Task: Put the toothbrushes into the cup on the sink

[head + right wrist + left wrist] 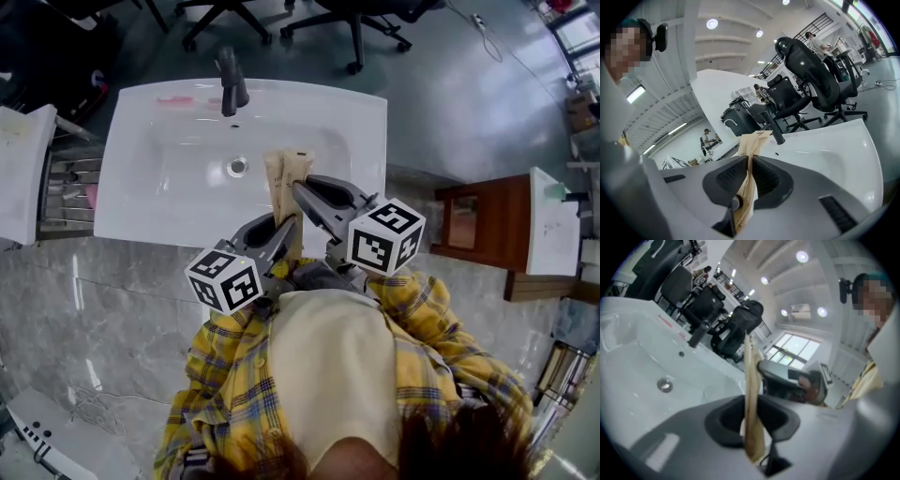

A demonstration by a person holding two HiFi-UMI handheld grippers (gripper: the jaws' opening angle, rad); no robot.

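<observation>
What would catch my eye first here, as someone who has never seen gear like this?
Most striking is the brown paper packet, pinched at once by the left gripper and the right gripper over the near side of the white sink. Black-and-white marker cubes ride on both grippers, close to the person's chest. Beyond, a dark faucet stands at the sink's far rim, with black office chairs behind.

Sink (141, 187) basin open for me from left edge through centre to right edge. Faucet (231, 84) sticks up at far edge middle, blocks that path. My left gripper (287, 225) and right gripper (299, 189) sit close together over near edge, both clamped on paper packet (286, 178), little gap between. Chairs (356, 19) beyond far edge, rack (70, 192) off left edge.
</observation>
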